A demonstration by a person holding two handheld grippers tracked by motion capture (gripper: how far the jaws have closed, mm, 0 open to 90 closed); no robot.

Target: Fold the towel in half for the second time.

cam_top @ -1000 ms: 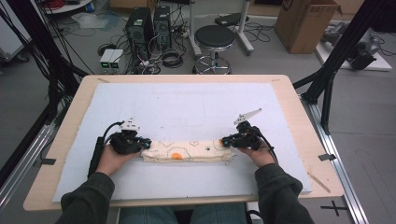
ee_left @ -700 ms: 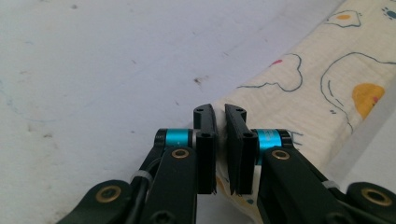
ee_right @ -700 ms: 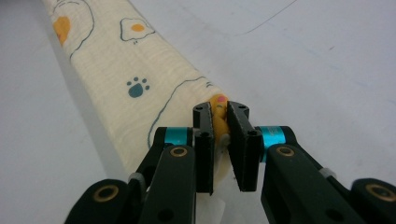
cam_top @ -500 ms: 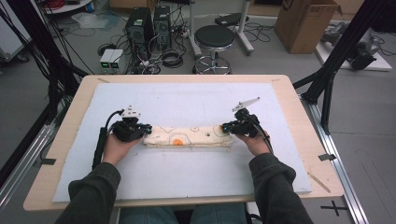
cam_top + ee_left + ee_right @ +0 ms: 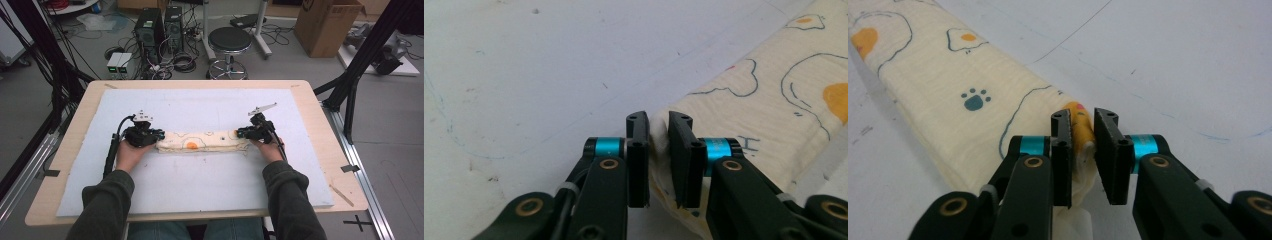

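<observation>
A cream cloth (image 5: pixel 200 141) printed with fried eggs and a paw lies folded into a long narrow strip across the middle of the pale blue mat (image 5: pixel 210 105). My left gripper (image 5: pixel 159 136) is at its left end and my right gripper (image 5: pixel 241 133) at its right end. In the left gripper view the cloth's (image 5: pixel 774 100) corner sits between the jaws of the left gripper (image 5: pixel 659 122). In the right gripper view a fold of the cloth (image 5: pixel 948 90) sits between the jaws of the right gripper (image 5: pixel 1083 120), with a slit of light beside it. Both pairs of jaws have just been opening and stand slightly apart.
The mat covers a wooden table (image 5: pixel 320 115). Beyond the table's far edge stand a black stool (image 5: pixel 229 40), computer towers (image 5: pixel 159 25) with loose cables, and a cardboard box (image 5: pixel 327 22). Black frame posts (image 5: pixel 357 75) rise at both sides.
Both hands have carried the folded cloth away from the person, toward the middle of the mat. The strip now lies flat there.
</observation>
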